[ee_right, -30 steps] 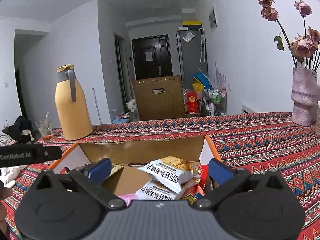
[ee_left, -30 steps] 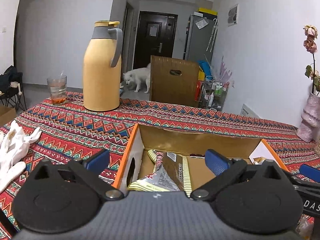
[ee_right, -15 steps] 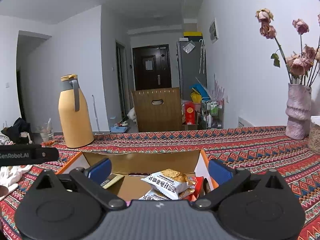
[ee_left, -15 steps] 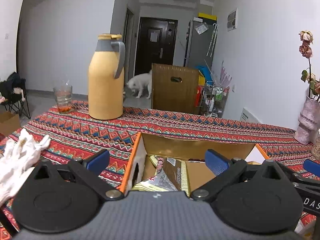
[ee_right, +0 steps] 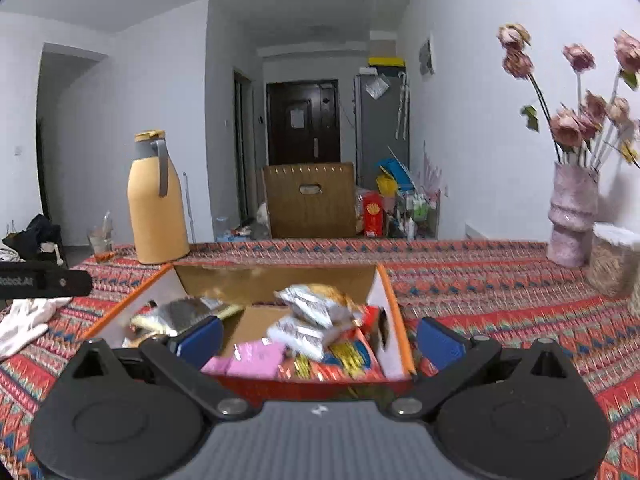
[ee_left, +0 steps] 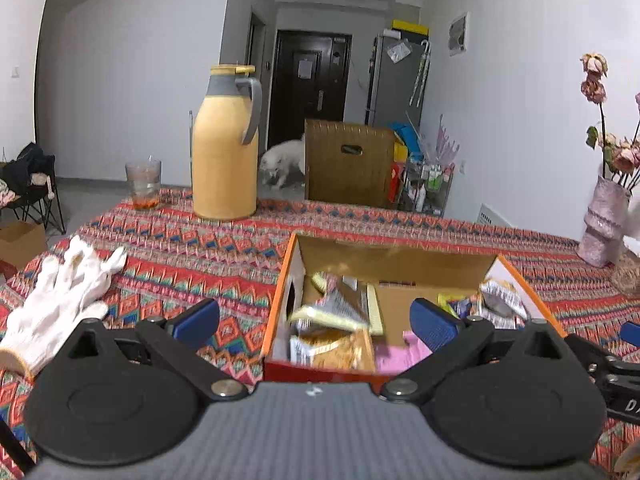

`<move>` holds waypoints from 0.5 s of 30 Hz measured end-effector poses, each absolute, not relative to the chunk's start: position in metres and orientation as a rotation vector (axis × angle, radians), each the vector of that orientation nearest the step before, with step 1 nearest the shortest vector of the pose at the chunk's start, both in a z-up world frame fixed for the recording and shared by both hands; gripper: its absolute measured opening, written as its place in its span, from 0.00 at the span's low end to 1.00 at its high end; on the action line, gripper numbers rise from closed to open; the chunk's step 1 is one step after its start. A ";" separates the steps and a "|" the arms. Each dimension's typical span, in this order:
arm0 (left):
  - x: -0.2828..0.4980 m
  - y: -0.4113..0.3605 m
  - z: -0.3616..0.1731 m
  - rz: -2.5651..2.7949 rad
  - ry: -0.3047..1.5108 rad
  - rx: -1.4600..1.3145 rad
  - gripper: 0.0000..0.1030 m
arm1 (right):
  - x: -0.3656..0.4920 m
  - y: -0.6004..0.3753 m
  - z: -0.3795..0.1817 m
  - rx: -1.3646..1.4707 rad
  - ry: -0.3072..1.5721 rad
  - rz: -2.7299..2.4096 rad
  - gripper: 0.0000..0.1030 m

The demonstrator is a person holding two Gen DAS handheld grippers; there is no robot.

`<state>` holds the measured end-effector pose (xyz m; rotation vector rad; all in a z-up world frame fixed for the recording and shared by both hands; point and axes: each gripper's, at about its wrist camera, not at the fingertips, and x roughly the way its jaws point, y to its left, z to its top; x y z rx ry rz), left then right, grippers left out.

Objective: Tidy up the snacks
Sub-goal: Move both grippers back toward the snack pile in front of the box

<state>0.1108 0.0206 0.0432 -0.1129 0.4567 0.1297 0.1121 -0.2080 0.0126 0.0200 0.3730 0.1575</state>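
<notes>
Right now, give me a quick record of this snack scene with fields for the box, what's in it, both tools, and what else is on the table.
box: open cardboard box on patterned tablecloth
contents: snack packets, pink pack
left tool: open, empty
right tool: open, empty
left of box: white glove
behind: yellow thermos, glass
right: pink vase

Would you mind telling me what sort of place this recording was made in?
Most likely a home dining area: a patterned tablecloth with a thermos jug, a fridge by the entrance door.

Even, cool indoor light; fisheye bending with dark corners at 1 and 11 o'clock; motion blur throughout.
</notes>
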 end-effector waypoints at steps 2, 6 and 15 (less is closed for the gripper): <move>0.102 0.021 0.039 0.128 0.464 -0.103 1.00 | 0.104 -0.214 0.010 0.008 0.386 0.152 1.00; 0.090 0.025 0.027 0.119 0.500 -0.088 1.00 | 0.086 -0.226 0.001 0.003 0.414 0.126 1.00; 0.054 0.027 0.006 0.107 0.540 -0.070 1.00 | 0.052 -0.245 -0.023 0.030 0.465 0.110 1.00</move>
